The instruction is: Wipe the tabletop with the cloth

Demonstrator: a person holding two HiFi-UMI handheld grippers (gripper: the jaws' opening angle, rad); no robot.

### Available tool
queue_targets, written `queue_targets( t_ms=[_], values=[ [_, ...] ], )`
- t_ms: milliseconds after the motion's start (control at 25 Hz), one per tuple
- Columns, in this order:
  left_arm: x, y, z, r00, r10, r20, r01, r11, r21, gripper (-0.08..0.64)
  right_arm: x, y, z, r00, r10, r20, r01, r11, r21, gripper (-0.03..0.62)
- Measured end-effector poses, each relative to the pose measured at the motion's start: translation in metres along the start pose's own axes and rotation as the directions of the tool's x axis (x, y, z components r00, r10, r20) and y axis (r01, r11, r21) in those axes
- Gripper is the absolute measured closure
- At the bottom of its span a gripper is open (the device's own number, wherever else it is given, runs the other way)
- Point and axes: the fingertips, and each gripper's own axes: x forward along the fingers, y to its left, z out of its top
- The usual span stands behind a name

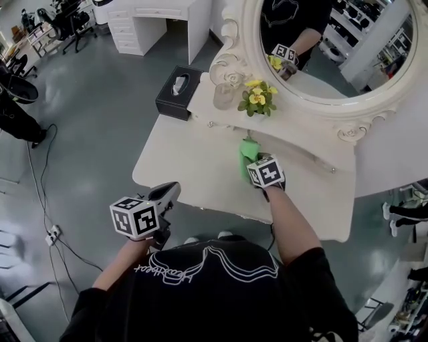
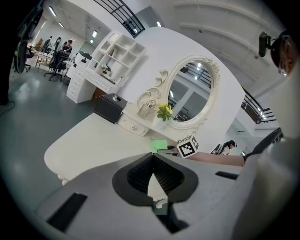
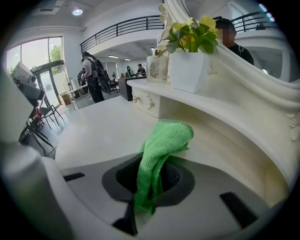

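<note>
Glossy grey floor (image 1: 100, 100), cables (image 1: 41, 175) trailing over it. White drawer desk (image 1: 154, 23) at back, black office chairs (image 1: 67, 23) nearby. Ornate white oval mirror (image 1: 235, 37) on white wall. Open white shelving (image 2: 115, 54), upper balcony railing (image 3: 122, 26), tall bright windows (image 3: 40, 54) - round ceiling light (image 3: 77, 11).

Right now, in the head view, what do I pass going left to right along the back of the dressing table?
Black tissue box → clear glass jar → potted yellow flowers.
</note>
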Motion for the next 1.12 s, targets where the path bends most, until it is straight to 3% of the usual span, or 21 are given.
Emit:
queue_targets(
  t_ms=[1120],
  values=[
    [0.077, -0.087, -0.013, 0.994, -0.065, -0.082, 0.071, 0.996, 0.061, 0.555, -0.051, -0.068, -0.067, 0.999, -0.022, -0.026, 0.023, 0.999, 0.034, 0.534]
  ],
)
